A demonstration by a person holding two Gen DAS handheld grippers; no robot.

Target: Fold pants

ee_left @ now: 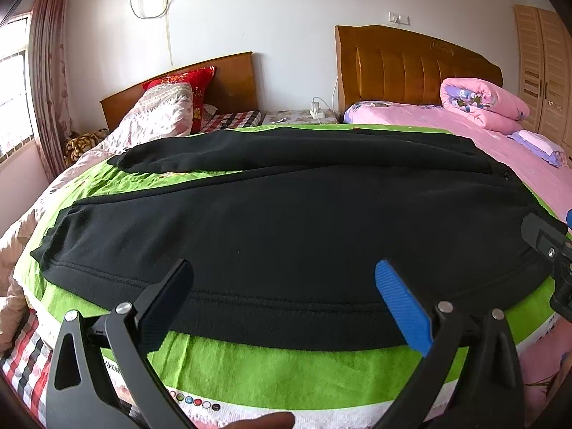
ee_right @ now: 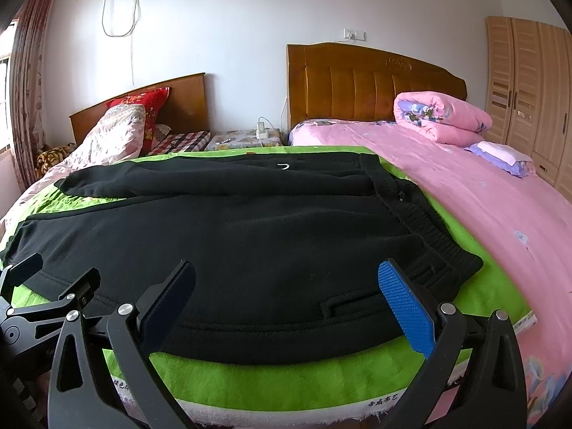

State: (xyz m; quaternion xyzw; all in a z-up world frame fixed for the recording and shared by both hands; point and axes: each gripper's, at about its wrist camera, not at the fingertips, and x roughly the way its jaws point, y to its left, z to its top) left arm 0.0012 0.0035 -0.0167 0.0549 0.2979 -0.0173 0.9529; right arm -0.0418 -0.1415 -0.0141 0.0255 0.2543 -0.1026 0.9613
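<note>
So from the left wrist cam, the left gripper [ee_left: 284, 271] was hanging wide open over the near edge of the black pants [ee_left: 286, 228], nothing between its fingers, one pad black and one blue. The pants were spread flat across a green cloth [ee_left: 271, 368] on the near bed, legs running off to the left, the far leg lying apart from the near one. The right gripper [ee_left: 547, 243] poked in at the right edge, just beside the pants, but couldn't tell from there how its fingers stood. Over on the right wrist cam, the right gripper [ee_right: 286, 273] was spread wide too, empty, hovering above the near edge of the pants [ee_right: 250, 239] close to the ribbed waistband [ee_right: 429, 239] on the right. The left gripper [ee_right: 53, 286] showed at the left. A pink bedspread [ee_right: 482, 207] lay to the right, with a rolled pink quilt [ee_right: 439, 118] at the far end.
</note>
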